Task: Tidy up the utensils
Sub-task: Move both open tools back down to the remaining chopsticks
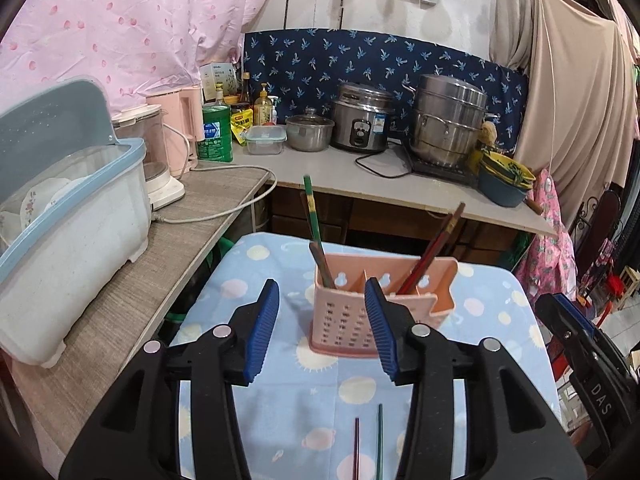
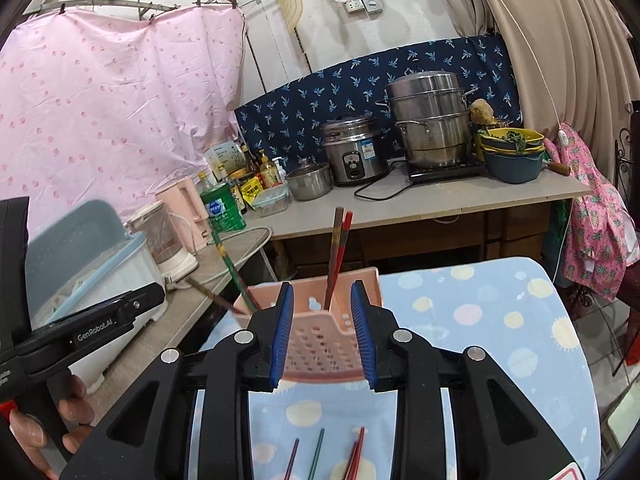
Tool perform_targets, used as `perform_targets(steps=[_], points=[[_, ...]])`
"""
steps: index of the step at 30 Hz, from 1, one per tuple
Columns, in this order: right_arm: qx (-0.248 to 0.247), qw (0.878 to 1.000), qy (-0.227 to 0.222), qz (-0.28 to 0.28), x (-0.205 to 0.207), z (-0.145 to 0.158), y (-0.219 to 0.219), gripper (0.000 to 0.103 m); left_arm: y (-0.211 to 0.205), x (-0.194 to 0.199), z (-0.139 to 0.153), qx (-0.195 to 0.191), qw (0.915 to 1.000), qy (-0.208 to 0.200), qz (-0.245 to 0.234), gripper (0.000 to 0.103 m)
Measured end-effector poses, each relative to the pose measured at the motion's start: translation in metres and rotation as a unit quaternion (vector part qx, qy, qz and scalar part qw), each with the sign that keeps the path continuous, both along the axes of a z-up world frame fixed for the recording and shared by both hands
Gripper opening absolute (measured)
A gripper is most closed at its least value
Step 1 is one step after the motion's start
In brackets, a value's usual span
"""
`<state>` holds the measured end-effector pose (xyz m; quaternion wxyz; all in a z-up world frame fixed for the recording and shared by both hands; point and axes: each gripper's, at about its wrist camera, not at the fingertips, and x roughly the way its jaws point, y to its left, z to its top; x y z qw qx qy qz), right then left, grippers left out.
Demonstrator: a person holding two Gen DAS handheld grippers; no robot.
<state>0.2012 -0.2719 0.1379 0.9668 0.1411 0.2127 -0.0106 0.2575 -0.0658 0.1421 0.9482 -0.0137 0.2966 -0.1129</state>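
My left gripper (image 1: 322,330) stands part open with nothing between its pads, and so does my right gripper (image 2: 322,334). The pink holder (image 1: 376,308) sits just ahead of both on the dotted cloth (image 1: 480,320). A green chopstick (image 1: 311,212) leans in its left compartment, red ones (image 1: 434,250) in its right. Loose chopsticks (image 2: 316,456) lie on the cloth under my right gripper, nearer me than the holder.

a cramped home kitchen: a rice cooker (image 1: 362,122), stacked steel steamer pots (image 1: 448,118) on a hotplate, sauce bottles (image 1: 262,106) and a lidded dish rack (image 1: 68,216) crowd worn counters (image 1: 360,178), while pink sheets (image 2: 112,104) and drying clothes (image 1: 576,108) hang around them.
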Motion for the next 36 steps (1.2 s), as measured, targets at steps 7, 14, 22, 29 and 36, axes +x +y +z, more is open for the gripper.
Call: perform_targets(steps=[7,14,22,29,36], points=[[0.004,1.000,0.019,0.000,-0.037,-0.016,0.005,0.032,0.005,-0.032,-0.018,0.007,0.9998,0.019,-0.006,0.043],[0.002,0.999,0.045,-0.002,-0.073,-0.038,0.007,0.032,0.018,-0.065,-0.042,0.010,0.9988,0.048,-0.008,0.043],[-0.019,0.996,0.086,0.005,-0.116,-0.071,0.021,0.032,0.029,-0.101,-0.078,0.021,0.9963,0.083,-0.010,0.043],[-0.039,0.991,0.125,0.020,-0.146,-0.104,0.039,0.033,0.035,-0.127,-0.113,0.032,0.9925,0.117,-0.014,0.045],[-0.037,0.985,0.165,0.031,-0.163,-0.139,0.052,0.033,0.038,-0.147,-0.141,0.042,0.9879,0.148,-0.023,0.049]])
